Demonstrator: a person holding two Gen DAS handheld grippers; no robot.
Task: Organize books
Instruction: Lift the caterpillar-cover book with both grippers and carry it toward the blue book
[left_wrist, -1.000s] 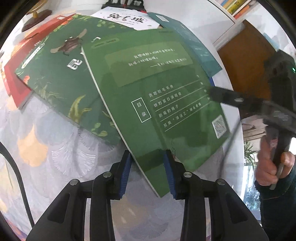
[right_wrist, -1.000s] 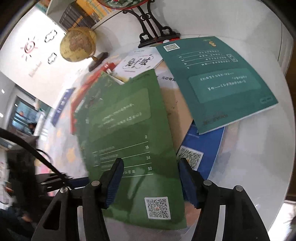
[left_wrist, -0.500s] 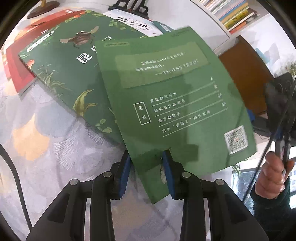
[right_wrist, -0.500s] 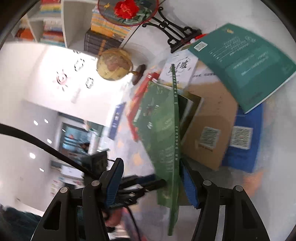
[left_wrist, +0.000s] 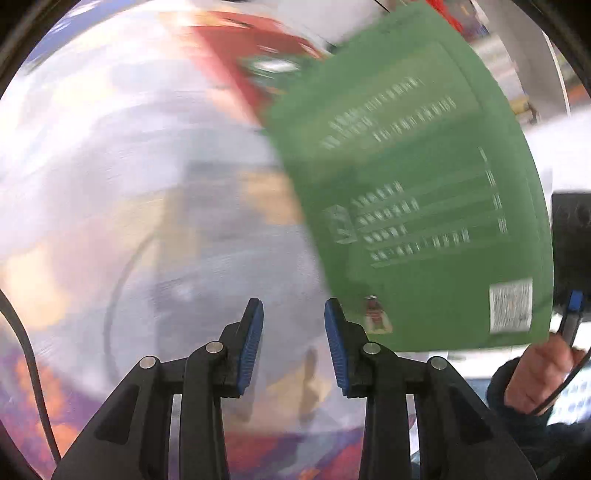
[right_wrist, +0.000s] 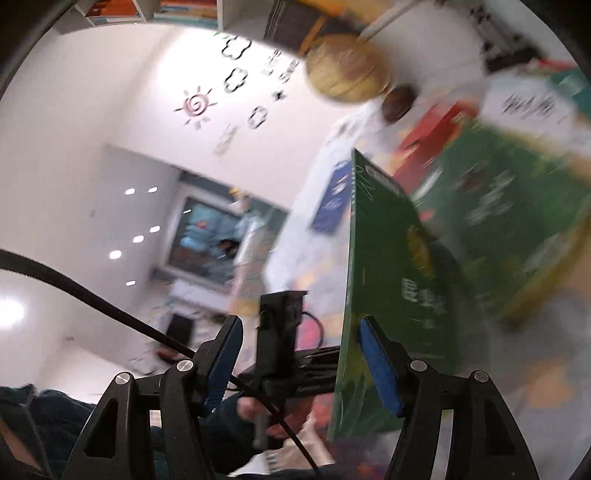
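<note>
Matt green paper book cover (left_wrist: 417, 206), ribbed blue rubbery pads (left_wrist: 253, 343), black plastic jaws, glossy globe (right_wrist: 347, 72)

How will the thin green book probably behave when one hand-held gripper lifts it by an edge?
Seen edge-on in the right wrist view, the green book is very thin, so probably light and somewhat floppy. Its cover looks smooth, so a light pinch may slip. Stood on edge, it would likely tip.

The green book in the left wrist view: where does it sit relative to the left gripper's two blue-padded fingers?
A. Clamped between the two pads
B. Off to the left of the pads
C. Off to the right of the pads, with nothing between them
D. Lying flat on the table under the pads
C: the green book hangs to the right of the left gripper, whose jaws stand apart with only blurred tablecloth between them.
</note>
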